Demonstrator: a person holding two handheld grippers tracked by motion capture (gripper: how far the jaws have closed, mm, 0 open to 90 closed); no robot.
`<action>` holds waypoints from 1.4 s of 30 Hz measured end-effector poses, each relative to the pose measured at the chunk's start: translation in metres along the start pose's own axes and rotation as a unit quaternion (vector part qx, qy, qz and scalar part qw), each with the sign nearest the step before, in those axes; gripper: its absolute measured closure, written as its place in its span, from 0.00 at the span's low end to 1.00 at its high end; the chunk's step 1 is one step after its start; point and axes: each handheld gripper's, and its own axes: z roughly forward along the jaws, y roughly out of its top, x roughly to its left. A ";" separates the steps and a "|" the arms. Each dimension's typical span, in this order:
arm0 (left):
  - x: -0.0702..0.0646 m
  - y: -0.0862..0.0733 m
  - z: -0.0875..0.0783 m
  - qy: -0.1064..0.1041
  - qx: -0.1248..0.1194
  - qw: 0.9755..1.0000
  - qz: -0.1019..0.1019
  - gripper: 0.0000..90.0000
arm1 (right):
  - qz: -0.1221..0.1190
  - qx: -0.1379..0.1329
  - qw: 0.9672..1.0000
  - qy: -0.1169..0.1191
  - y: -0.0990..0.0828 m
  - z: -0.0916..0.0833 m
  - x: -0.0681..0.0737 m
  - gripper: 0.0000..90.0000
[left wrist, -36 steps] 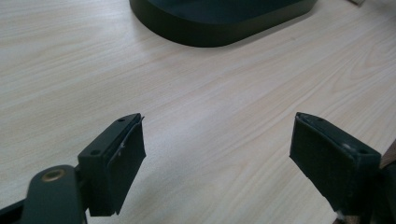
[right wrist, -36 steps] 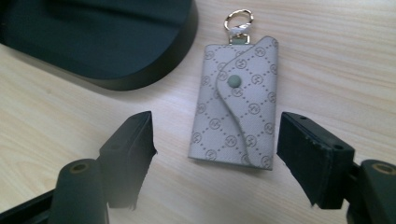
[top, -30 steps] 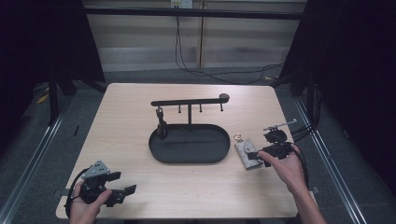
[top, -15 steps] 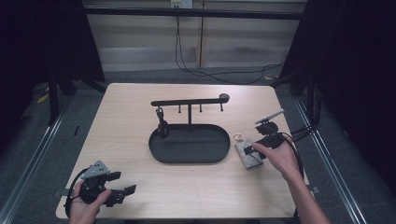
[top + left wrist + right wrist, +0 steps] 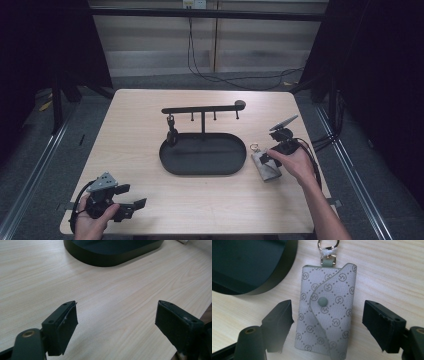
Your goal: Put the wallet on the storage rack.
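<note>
Since a second ago, the right gripper (image 5: 327, 322) has slid left and down over the grey monogrammed fabric key pouch (image 5: 327, 307), lower right of the high view beside the black oval metal tray (image 5: 170, 160). Its jaws, just narrowing, straddle the pouch untouching. Grasping step: next, close squarely. The left gripper (image 5: 116, 322) gapes empty.

The key pouch (image 5: 327, 307) is woven, patterned grey cloth with a shiny metal clasp (image 5: 327, 245); the table (image 5: 387, 272) is matt pale wood; the tray (image 5: 249, 265) is smooth, matt black.
</note>
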 end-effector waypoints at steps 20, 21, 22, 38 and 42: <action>0.002 0.000 0.000 0.001 0.002 1.000 -0.002 0.20 | -0.008 0.038 0.999 -0.022 0.010 0.029 0.003 0.26; 0.002 -0.001 0.000 0.001 0.001 1.000 -0.002 0.20 | -0.006 0.041 0.999 -0.023 0.011 0.030 0.005 0.26; 0.002 0.000 -0.001 0.001 0.002 1.000 -0.002 0.20 | -0.007 0.044 0.999 -0.025 0.011 0.031 0.006 0.26; 0.004 -0.001 0.000 0.003 0.001 1.000 -0.005 0.20 | 0.003 0.063 0.997 -0.042 0.014 0.038 0.011 0.34; 0.004 -0.001 0.000 0.004 0.001 1.000 -0.005 0.20 | 0.007 0.064 0.997 -0.043 0.013 0.036 0.011 0.36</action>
